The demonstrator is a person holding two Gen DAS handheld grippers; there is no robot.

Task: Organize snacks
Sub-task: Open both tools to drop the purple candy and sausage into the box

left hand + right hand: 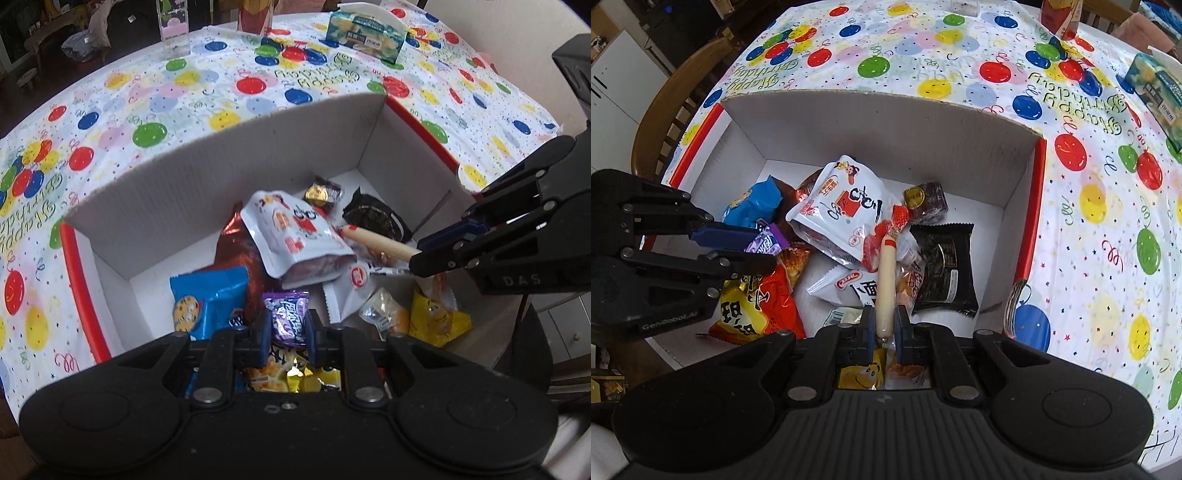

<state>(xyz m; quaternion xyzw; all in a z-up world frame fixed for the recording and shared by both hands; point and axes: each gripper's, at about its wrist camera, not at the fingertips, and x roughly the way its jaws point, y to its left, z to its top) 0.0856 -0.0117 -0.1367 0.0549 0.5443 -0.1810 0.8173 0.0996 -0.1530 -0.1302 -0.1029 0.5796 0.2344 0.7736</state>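
Inside the cardboard box (886,122), over the loose pile of snacks, the purple packet (287,317) is pinched at its crinkled top by the left gripper (287,334); being light, soft and slippery, it is best taken by the seam. Further right, the pale sausage stick (885,280) is clamped near one end by the right gripper (884,334); it looks firm but smooth, so a mid-length hold is judged steadier.

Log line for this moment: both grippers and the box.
left gripper: shut on purple packet | right gripper: shut on sausage stick | both over white box of mixed snacks
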